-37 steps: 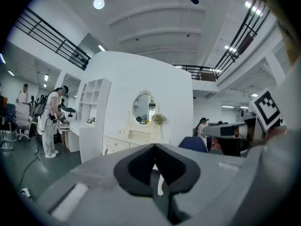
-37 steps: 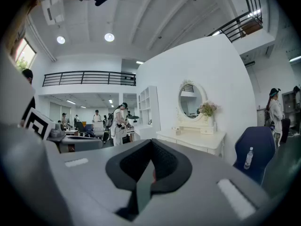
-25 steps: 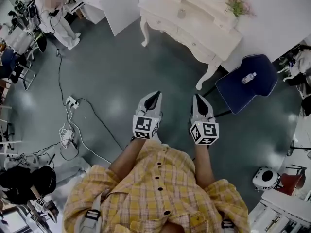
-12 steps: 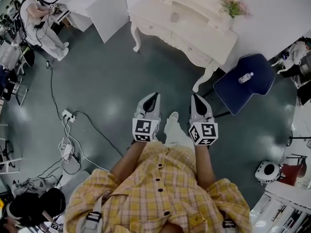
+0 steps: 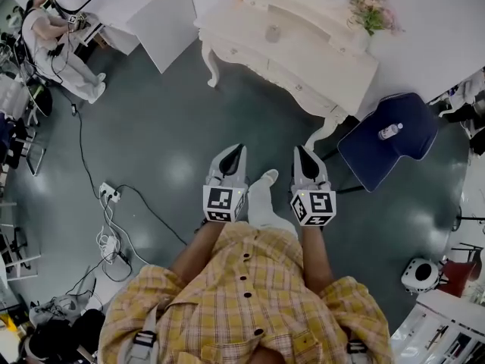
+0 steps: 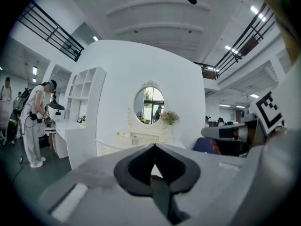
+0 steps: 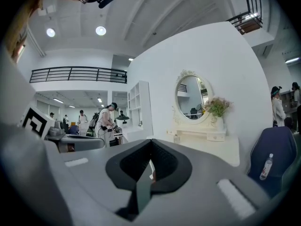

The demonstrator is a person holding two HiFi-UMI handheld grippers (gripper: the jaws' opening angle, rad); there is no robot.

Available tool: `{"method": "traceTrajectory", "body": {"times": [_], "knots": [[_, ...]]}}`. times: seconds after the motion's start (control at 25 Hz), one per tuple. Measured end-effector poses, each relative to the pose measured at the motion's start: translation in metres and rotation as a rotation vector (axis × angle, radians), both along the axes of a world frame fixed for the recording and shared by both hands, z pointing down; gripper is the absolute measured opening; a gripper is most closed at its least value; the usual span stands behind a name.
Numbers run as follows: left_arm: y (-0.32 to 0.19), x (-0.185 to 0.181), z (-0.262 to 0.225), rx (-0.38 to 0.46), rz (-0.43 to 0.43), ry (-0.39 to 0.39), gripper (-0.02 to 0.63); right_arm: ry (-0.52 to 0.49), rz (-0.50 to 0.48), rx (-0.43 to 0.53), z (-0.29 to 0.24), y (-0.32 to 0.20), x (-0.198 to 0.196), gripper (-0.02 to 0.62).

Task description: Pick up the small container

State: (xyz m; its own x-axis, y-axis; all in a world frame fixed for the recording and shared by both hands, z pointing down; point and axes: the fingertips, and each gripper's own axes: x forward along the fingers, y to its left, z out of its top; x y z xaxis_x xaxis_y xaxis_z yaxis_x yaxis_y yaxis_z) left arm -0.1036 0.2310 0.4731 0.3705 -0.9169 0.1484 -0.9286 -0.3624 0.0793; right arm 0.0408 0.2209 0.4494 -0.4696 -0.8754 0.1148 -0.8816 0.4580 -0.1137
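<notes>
Both grippers, the left gripper (image 5: 237, 151) and the right gripper (image 5: 301, 153), were squeezed shut and held nothing, likely because the one small round grey container (image 5: 273, 33) sat far ahead on the white carved worktop (image 5: 318, 61). They pointed side by side straight at it. One clear plastic bottle (image 5: 389, 131) lay on one dark blue chair (image 5: 379, 156).

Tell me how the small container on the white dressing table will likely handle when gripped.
The small container looks tiny beside the dressing table, so it is probably light. It stands upright on the flat top, so a nudge might tip or slide it. It is too small here to judge material or slipperiness.
</notes>
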Motion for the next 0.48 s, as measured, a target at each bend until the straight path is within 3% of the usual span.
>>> {"method": "traceTrajectory", "body": {"times": [0.48], "knots": [[-0.178,0.014,-0.012,-0.008,0.001,-0.019,0.000,-0.017,0.015,0.010,-0.012,-0.174,0.016,0.003]]}}
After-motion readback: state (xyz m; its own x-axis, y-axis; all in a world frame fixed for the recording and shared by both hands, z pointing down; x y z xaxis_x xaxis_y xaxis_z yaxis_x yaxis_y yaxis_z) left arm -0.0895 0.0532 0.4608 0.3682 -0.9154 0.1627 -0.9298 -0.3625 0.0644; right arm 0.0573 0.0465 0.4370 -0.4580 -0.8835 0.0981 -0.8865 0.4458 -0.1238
